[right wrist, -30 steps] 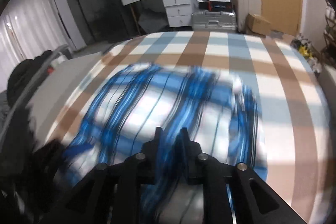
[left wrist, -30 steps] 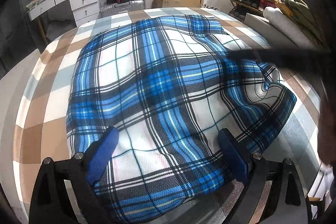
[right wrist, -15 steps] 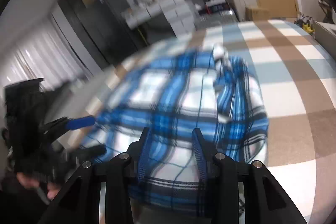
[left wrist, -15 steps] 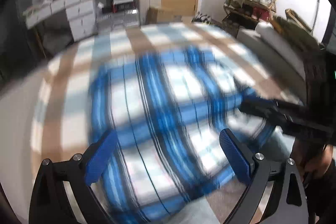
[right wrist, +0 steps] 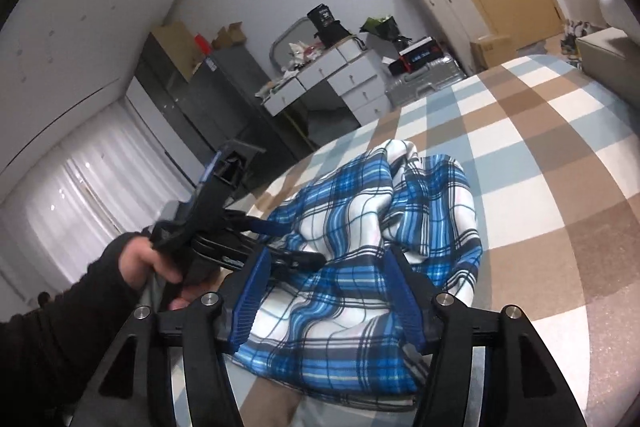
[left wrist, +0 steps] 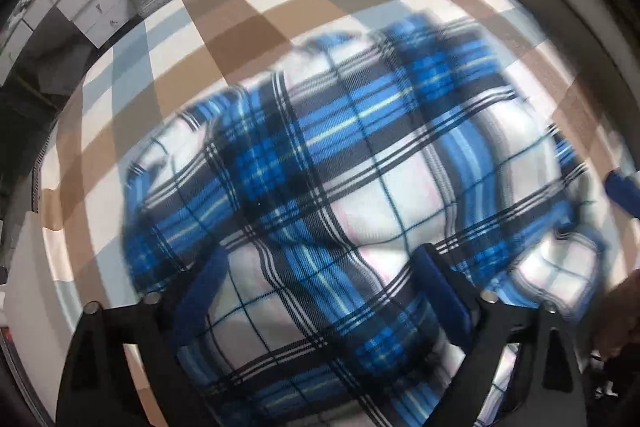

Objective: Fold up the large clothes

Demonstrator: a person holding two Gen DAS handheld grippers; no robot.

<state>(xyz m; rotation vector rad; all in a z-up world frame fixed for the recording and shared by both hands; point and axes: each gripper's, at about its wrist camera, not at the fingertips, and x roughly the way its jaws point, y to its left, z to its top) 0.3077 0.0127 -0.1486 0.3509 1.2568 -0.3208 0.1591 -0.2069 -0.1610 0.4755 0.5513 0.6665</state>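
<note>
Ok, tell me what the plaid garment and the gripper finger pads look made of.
Plaid garment: soft brushed fabric, likely fleece or flannel; matte, slumps in rounded folds. Right gripper finger pads: blue, probably rubber or soft plastic; matte, ridged edge. Neither is certain.

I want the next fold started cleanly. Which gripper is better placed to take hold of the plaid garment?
Probably left. The left gripper points down over the plaid garment, its closing jaws straddling cloth. The right gripper lies flatter at the near edge, jaws opening.
</note>
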